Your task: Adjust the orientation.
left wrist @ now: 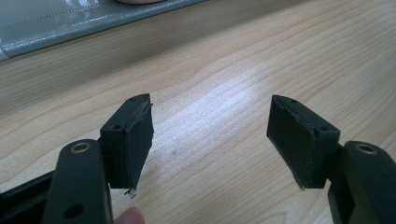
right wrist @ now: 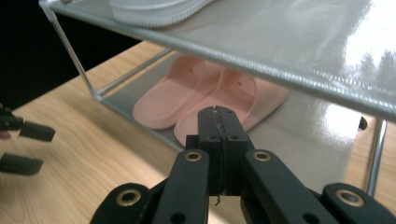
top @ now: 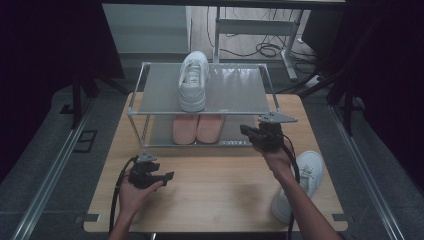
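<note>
High view: the right gripper [top: 248, 131] hangs just in front of the shoe rack [top: 137, 106], its fingers clenched together on nothing and aimed at the lower shelf. The pink slippers [top: 197, 128] lie side by side on that shelf, just beyond and to the left of those fingers, apart from them. A white sneaker [top: 193, 80] stands on the top shelf, above and past the fingers. A second white sneaker [top: 302, 182] lies on the wooden surface [top: 220, 190] behind the right gripper, beside the person's forearm. The left gripper [top: 168, 176] rests low over the surface, well apart from the rack, fingers released.

Left gripper view: the two fingers [left wrist: 130, 140] stand wide apart with bare wood between them; the rack's grey shelf edge [left wrist: 70, 25] lies far ahead.

Right gripper view: the fingers [right wrist: 219, 135] press flat against each other. The slippers [right wrist: 205, 93] lie straight ahead of the tips under the top shelf [right wrist: 299, 42], not touched. The left gripper [right wrist: 25, 147] shows at the far left.
</note>
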